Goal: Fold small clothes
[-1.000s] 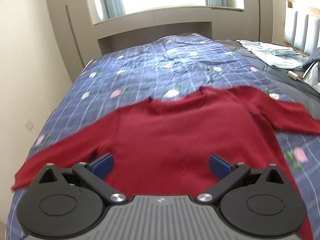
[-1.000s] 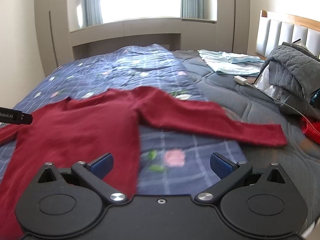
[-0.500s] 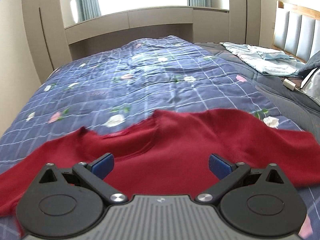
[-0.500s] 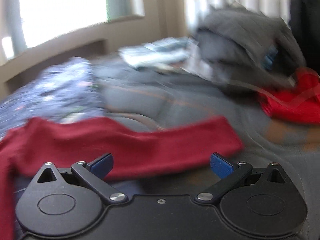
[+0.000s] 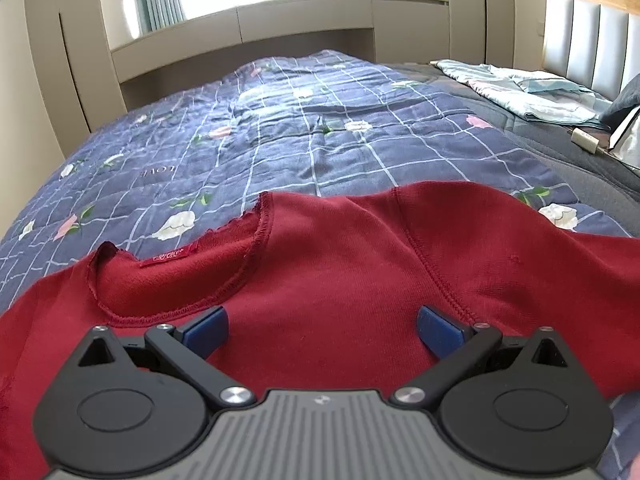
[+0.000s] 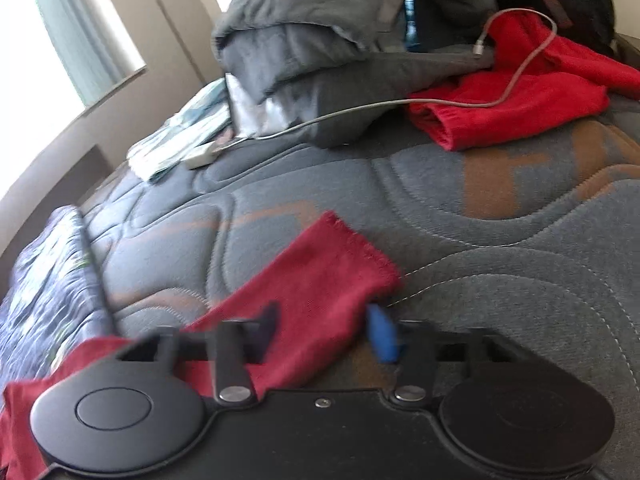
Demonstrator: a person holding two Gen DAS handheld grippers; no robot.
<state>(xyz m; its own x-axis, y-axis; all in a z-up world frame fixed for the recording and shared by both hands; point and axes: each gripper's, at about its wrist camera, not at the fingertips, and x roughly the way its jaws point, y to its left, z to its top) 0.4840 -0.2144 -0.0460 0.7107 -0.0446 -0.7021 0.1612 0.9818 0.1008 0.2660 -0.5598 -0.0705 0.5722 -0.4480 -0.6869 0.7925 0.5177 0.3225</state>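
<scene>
A dark red long-sleeved sweater (image 5: 340, 272) lies flat on the blue floral quilt (image 5: 320, 128). My left gripper (image 5: 322, 326) is open just above its chest, between the neckline (image 5: 256, 248) and the right shoulder seam. In the right wrist view the sweater's sleeve cuff (image 6: 332, 268) lies on the grey mattress (image 6: 500, 240). My right gripper (image 6: 324, 332) sits over the cuff end, its jaws partly closed around the sleeve and blurred by motion; I cannot tell whether they grip it.
A grey folded duvet (image 6: 320, 28), a bright red garment (image 6: 520, 96) with a charging cable (image 6: 360, 108) across it, and light blue folded cloth (image 5: 520, 88) lie near the headboard (image 5: 592, 28). A window ledge and cabinets stand behind the bed.
My left gripper moved forward to the neckline and shoulder. My right gripper swung right along the sleeve to its cuff, and its jaws narrowed from wide open.
</scene>
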